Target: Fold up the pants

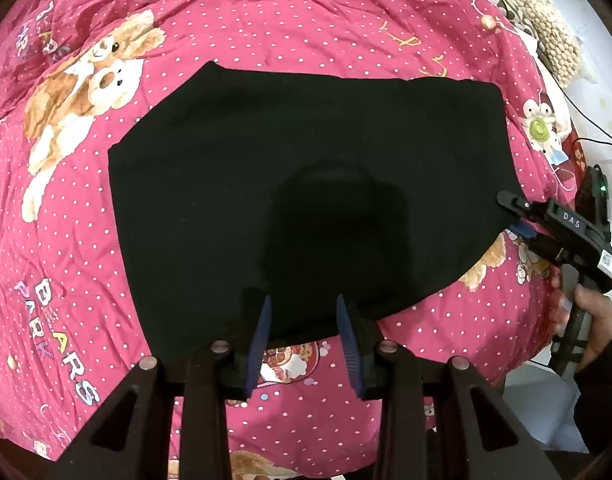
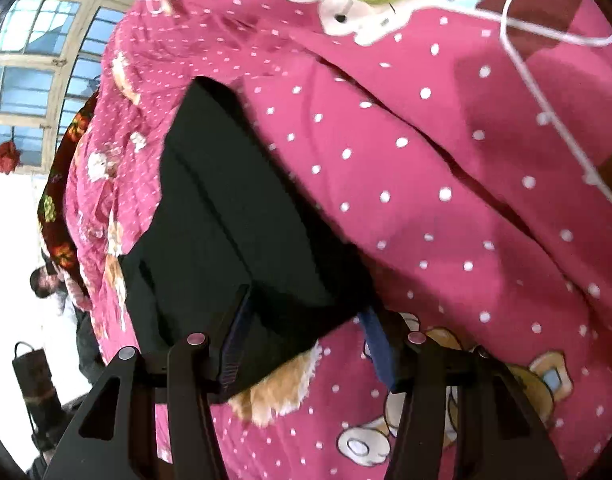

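Left wrist view: black pants [image 1: 306, 184] lie folded and flat on a pink dotted quilt [image 1: 86, 240] printed with cartoon bears, spread over a bed. The left tool [image 1: 304, 320] points down at the near edge of the pants. Its two blue-padded fingers [image 1: 262, 332] stand apart over that edge, with cloth showing between them but not pinched; the tool is released. At the right edge of the pants the right tool [image 1: 509, 212] reaches in from the side, held by a hand [image 1: 593, 320] in a dark sleeve. Its jaws stand parted at the hem; from this view I cannot tell whether they touch the cloth. A knitted beige item [image 1: 553, 40] lies at the far right corner of the bed, and a thin black cable [image 1: 593, 136] runs beside it.

Right wrist view: the picture is blurred. The right tool [image 2: 306, 340] is angled down at a corner of the pants [image 2: 226, 220]. Its blue-padded fingers [image 2: 236, 344] are spread wide, one over the black cloth, the other over the quilt [image 2: 445, 200] just beside it. Nothing is clamped; the tool is released. A white cord [image 2: 545, 112] crosses the quilt at upper right. A window [image 2: 34, 80] shows at the far left.
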